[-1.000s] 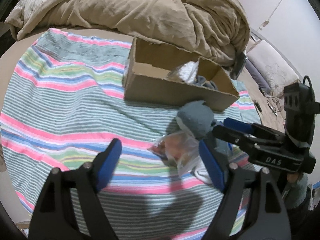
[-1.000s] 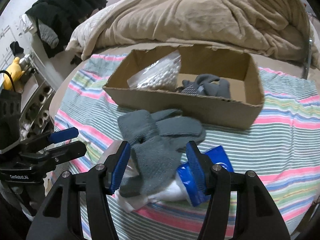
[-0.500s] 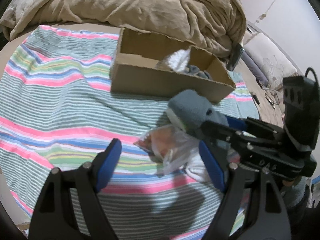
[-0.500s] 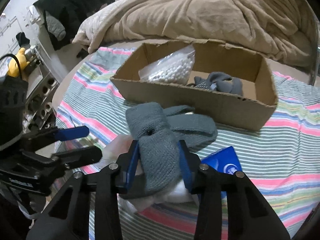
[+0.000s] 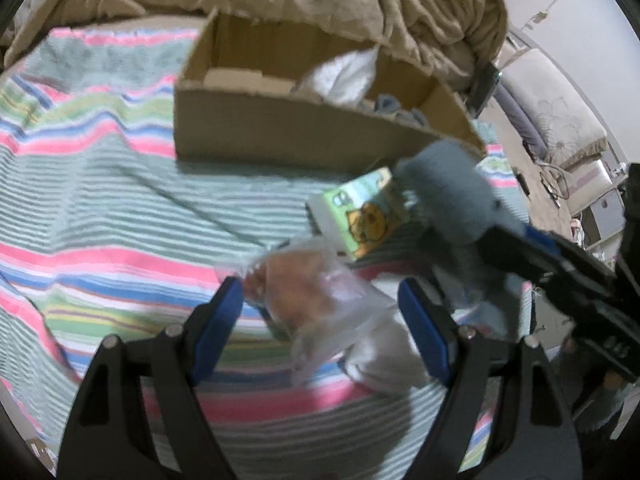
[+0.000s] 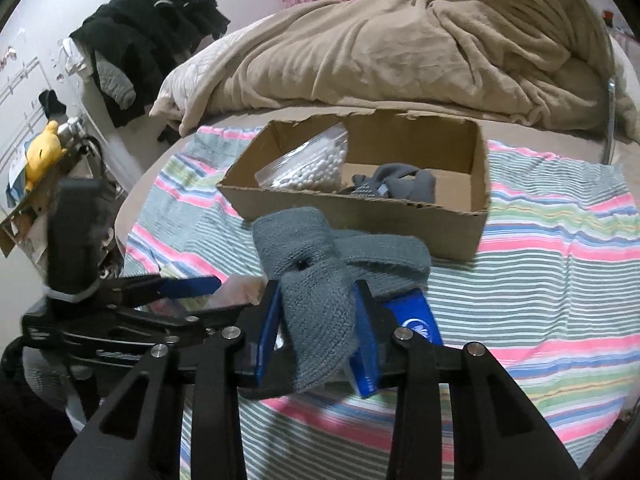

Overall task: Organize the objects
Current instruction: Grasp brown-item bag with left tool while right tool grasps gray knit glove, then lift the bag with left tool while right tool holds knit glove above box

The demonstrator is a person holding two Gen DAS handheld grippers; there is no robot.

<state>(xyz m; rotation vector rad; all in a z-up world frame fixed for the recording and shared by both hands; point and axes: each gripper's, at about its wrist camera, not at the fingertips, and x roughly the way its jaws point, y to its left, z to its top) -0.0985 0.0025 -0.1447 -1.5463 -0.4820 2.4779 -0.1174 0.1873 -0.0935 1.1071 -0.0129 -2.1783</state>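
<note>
My right gripper (image 6: 316, 316) is shut on a grey knit glove (image 6: 316, 280) and holds it lifted in front of the cardboard box (image 6: 400, 216); the glove also shows in the left wrist view (image 5: 452, 192). The box (image 5: 280, 132) holds a bag of white beads (image 6: 312, 164) and a grey glove (image 6: 404, 184). My left gripper (image 5: 320, 320) is open around a clear plastic bag (image 5: 316, 296) with brown contents on the striped cloth (image 5: 100, 220). A green picture card box (image 5: 360, 212) lies uncovered beyond it. A blue packet (image 6: 416, 316) lies under the right gripper.
A tan blanket (image 6: 400, 48) is heaped behind the box. Black clothes (image 6: 152, 36) hang at the back left, with a yellow plush toy (image 6: 42, 152) on a shelf. White cloth (image 5: 384, 356) lies beside the clear bag.
My right gripper closed on the grey glove and lifted it toward the box, uncovering the green card box. My left gripper moved forward around the clear bag.
</note>
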